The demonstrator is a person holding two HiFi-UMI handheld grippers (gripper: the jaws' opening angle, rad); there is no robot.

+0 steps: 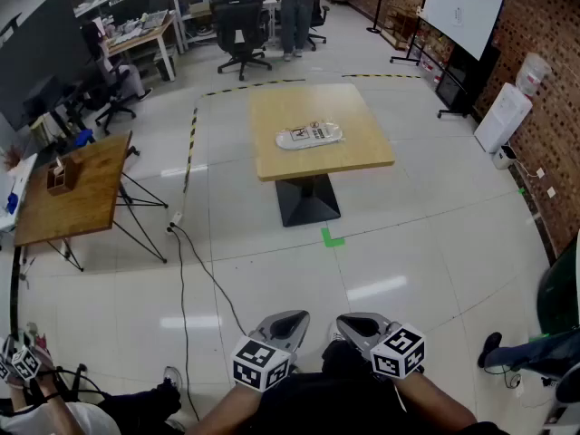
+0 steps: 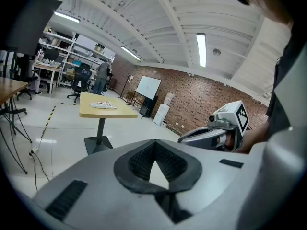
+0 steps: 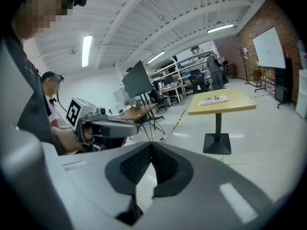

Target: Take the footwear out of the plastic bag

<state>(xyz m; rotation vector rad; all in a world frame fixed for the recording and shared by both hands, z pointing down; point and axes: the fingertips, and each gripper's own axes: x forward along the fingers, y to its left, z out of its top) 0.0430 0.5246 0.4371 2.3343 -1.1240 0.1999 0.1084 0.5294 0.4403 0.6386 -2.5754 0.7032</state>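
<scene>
Left tool (image 1: 283, 323) and right tool (image 1: 358, 324) both closed, empty, side by side, well apart from the tabletop (image 1: 362, 148) with plastic bag (image 1: 309, 135) on it.

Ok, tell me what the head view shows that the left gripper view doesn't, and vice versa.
Head view only: the green floor mark, and the wooden box on the side table. Left gripper view only: the ceiling light and roof beams. Both: the square table, the bagged footwear lying on it, the whiteboard and the right gripper, shut and empty.
</scene>
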